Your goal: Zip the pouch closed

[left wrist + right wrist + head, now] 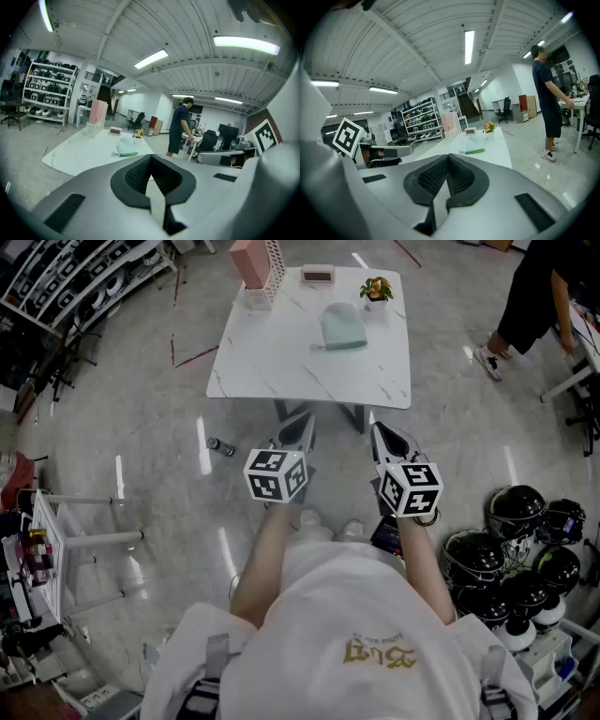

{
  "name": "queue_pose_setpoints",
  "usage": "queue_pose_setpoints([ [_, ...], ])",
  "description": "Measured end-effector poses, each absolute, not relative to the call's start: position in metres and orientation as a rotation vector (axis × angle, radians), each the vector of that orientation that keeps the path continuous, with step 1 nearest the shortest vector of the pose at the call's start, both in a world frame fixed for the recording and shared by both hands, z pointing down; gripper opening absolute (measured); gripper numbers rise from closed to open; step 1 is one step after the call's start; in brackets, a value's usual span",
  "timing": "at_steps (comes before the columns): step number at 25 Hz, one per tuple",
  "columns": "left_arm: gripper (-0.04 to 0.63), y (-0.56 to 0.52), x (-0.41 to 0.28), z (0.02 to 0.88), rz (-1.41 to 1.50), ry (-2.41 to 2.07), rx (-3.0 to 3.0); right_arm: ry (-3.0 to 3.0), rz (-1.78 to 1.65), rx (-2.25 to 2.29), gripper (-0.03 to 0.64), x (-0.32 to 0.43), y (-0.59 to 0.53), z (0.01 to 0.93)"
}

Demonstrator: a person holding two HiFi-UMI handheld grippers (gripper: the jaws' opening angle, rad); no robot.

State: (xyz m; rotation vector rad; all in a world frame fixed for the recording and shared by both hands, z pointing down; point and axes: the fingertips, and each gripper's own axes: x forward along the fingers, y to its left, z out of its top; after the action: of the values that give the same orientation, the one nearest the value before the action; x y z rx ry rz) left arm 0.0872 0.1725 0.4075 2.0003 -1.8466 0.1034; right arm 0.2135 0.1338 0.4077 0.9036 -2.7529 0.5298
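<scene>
Mint fabric pouch [343, 329] lies flat on the table [281, 362], well apart from both grippers. It is judged soft, light and liable to slide: pin one end and pinch the zip pull. Left gripper [300, 424] and right gripper [384, 439] are fully closed and empty.
</scene>
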Motion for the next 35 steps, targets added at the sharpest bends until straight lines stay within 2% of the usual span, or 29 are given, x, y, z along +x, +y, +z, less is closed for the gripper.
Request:
queue_pose_setpoints([
  [18, 0.019, 0.179, 0.095, 0.409, 0.052, -1.86, 1.976, -2.77, 0.574, 0.92, 0.012, 0.233, 0.13, 0.409],
  [20, 0.102, 0.179, 0.096, 0.407, 0.012, -1.832, 1.986, -2.773, 0.601, 0.941, 0.021, 0.233, 0.126, 0.409],
  [22, 0.158, 0.179, 0.092, 0.404, -0.033, -1.818, 1.984, -2.774, 0.637, 0.918, 0.13, 0.227, 0.125, 0.411],
  [27, 0.195, 0.179, 0.078, 0.411, 0.007, -1.838, 1.949, -2.766, 0.651, 0.887, 0.158, 0.212, 0.122, 0.416],
  [35, 0.192, 0.149, 0.045, 0.422, 0.059, -1.822, 1.948, -2.737, 0.654, 0.931, 0.161, 0.183, 0.094, 0.422],
])
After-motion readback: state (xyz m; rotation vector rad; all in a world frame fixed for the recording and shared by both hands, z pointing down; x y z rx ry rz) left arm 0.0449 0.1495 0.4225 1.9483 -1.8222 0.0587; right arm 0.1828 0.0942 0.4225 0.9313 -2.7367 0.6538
